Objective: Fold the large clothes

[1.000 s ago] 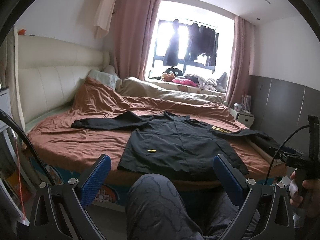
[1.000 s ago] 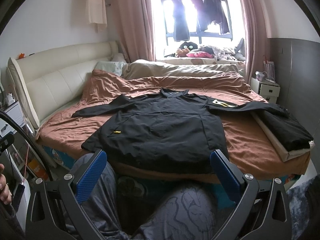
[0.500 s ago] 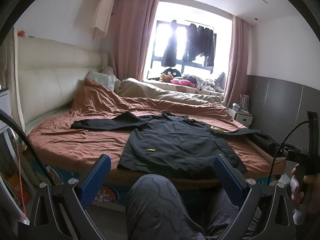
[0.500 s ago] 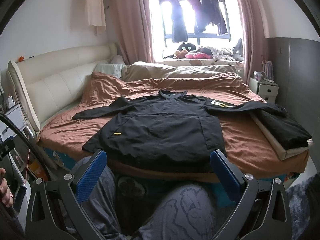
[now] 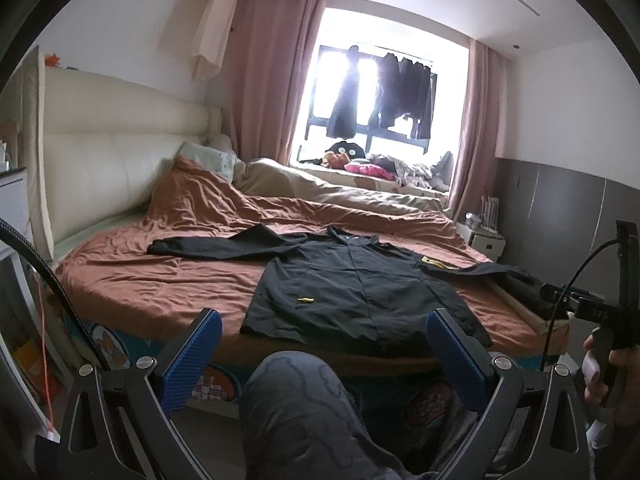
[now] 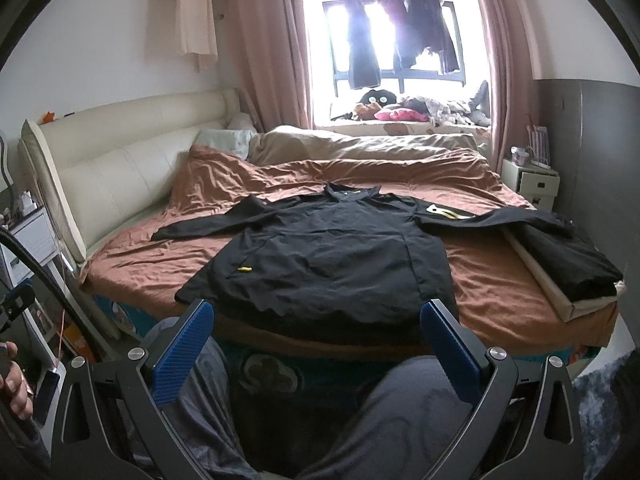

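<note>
Our left gripper (image 5: 324, 354) and right gripper (image 6: 318, 346) hang with jaws spread wide, empty, above our knees. Beyond them the black jacket (image 6: 320, 256) lies flat, sleeves outspread, on the rust bedspread (image 6: 496, 280) near the bed's edge.

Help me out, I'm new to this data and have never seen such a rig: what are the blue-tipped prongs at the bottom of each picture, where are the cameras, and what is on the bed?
The prongs belong to two hand-held grippers, one in each of a person's hands. A fisheye camera on each gripper looks forward along its fingers. One picture comes from the left gripper, the other from the right gripper. Both are open and hold nothing. The person's legs show between the fingers.

Ahead is a bed with a brown cover. On it a black jacket lies spread flat, sleeves out to both sides. Near the bed's right edge a folded dark garment rests on a pale folded item. No fold has begun yet.
</note>
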Action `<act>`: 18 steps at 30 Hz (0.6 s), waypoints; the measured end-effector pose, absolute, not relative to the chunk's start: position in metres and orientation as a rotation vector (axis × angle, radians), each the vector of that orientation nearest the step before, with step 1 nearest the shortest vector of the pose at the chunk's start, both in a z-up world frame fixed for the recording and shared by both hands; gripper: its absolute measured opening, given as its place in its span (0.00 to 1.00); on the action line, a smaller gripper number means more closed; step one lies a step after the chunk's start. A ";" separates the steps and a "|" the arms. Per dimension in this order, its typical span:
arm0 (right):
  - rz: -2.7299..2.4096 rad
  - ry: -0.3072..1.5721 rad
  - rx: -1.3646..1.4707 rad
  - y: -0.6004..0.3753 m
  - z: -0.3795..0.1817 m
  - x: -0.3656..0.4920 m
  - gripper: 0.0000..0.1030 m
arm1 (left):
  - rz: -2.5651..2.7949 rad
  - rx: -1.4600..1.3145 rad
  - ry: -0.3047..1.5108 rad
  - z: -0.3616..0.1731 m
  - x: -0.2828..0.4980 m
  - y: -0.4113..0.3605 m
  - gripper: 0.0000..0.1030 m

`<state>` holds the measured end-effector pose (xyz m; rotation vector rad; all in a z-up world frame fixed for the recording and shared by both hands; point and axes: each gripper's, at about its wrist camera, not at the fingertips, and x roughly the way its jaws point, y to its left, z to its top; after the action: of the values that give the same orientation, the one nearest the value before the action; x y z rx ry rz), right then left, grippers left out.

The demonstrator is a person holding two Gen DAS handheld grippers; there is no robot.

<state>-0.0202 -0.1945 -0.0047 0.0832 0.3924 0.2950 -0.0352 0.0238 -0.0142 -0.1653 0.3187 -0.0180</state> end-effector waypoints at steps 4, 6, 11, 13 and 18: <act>0.274 0.379 0.088 -0.197 -0.009 -0.019 1.00 | -0.008 -0.174 0.312 -0.015 -0.032 0.026 1.00; 0.269 0.375 0.088 -0.196 -0.010 -0.014 1.00 | -0.001 -0.180 0.312 -0.014 -0.030 0.029 1.00; 0.269 0.395 0.069 -0.192 -0.014 0.005 1.00 | 0.014 -0.181 0.330 -0.014 -0.013 0.027 1.00; 0.286 0.403 0.069 -0.190 -0.014 0.015 1.00 | 0.018 -0.173 0.331 -0.013 -0.005 0.026 1.00; 0.316 0.419 0.073 -0.191 -0.017 0.044 1.00 | 0.026 -0.178 0.346 -0.018 0.016 0.027 1.00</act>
<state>0.0439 -0.1907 -0.0170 0.0735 0.4191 0.3164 0.0162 0.0267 -0.0182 -0.1782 0.3462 0.0263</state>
